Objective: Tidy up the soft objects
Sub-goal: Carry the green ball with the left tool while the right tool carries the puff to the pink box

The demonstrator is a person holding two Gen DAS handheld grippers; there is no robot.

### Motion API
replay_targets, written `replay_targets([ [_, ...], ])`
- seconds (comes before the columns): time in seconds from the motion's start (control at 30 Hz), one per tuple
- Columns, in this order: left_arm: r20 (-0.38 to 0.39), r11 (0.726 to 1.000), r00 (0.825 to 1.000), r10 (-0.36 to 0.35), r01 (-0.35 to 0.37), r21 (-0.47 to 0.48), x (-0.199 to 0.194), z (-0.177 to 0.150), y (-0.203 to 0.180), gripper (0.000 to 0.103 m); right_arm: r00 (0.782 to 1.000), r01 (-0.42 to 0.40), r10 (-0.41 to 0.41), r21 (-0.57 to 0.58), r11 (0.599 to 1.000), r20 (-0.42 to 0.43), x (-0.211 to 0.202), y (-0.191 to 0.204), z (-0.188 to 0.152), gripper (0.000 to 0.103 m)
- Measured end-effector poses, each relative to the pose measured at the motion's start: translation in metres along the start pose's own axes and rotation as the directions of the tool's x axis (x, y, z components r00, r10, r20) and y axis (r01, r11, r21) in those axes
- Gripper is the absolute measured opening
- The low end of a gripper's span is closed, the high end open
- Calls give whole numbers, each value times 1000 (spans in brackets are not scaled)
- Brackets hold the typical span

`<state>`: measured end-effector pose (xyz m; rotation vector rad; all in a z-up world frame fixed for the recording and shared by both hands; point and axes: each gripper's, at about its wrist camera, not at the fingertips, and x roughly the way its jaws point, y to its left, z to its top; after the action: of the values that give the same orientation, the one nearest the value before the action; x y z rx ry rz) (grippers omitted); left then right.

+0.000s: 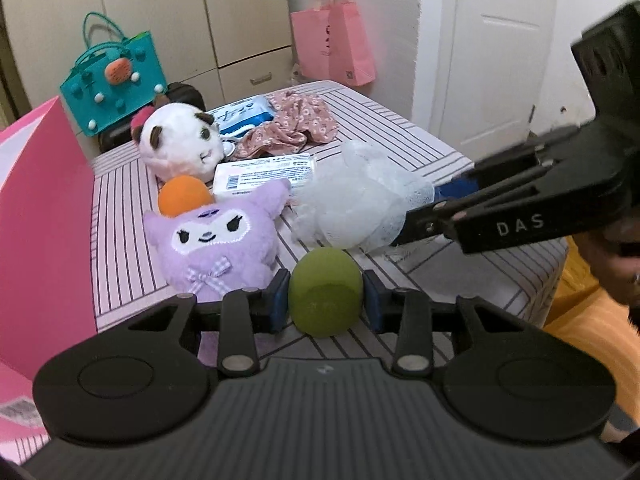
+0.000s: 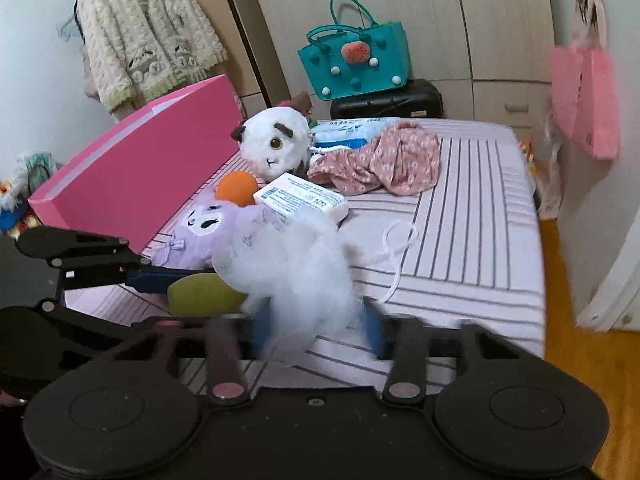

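Observation:
My left gripper (image 1: 325,300) is shut on a green foam ball (image 1: 325,290), held just above the striped table (image 1: 420,136); the ball also shows in the right wrist view (image 2: 202,294). My right gripper (image 2: 314,328) is shut on a white mesh bath pouf (image 2: 288,276), which also shows in the left wrist view (image 1: 352,204). A purple plush (image 1: 218,240) lies beside an orange ball (image 1: 184,196). Behind them sit a white round plush (image 1: 180,144), a white tissue pack (image 1: 264,172) and a pink floral cloth (image 1: 288,124).
A pink open box (image 1: 40,216) stands along the table's left edge. A blue wipes pack (image 1: 244,114) lies at the back. A teal bag (image 2: 356,60) sits on a black case (image 2: 388,100) behind the table. Pink paper bags (image 1: 336,44) hang by the door.

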<state>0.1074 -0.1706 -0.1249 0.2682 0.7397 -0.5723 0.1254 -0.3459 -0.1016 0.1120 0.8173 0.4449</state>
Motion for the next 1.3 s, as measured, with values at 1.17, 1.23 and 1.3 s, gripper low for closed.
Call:
replay_targets([
  [1.17,-92,990,990,-106,96,-107,-112,-4,54,37,996,-71,57,-206,976,-73,-64,92,21,15],
  [1.23,-85,991,992,-94,85,-105,-124,-3,61,37,995,-85,70,-236,968,-70,-65,105,28,15],
  [1.3,-77,992,994,-83,75,-106,-135,-2,68,37,995,-94,80,-265,960,-65,-67,117,36,15],
])
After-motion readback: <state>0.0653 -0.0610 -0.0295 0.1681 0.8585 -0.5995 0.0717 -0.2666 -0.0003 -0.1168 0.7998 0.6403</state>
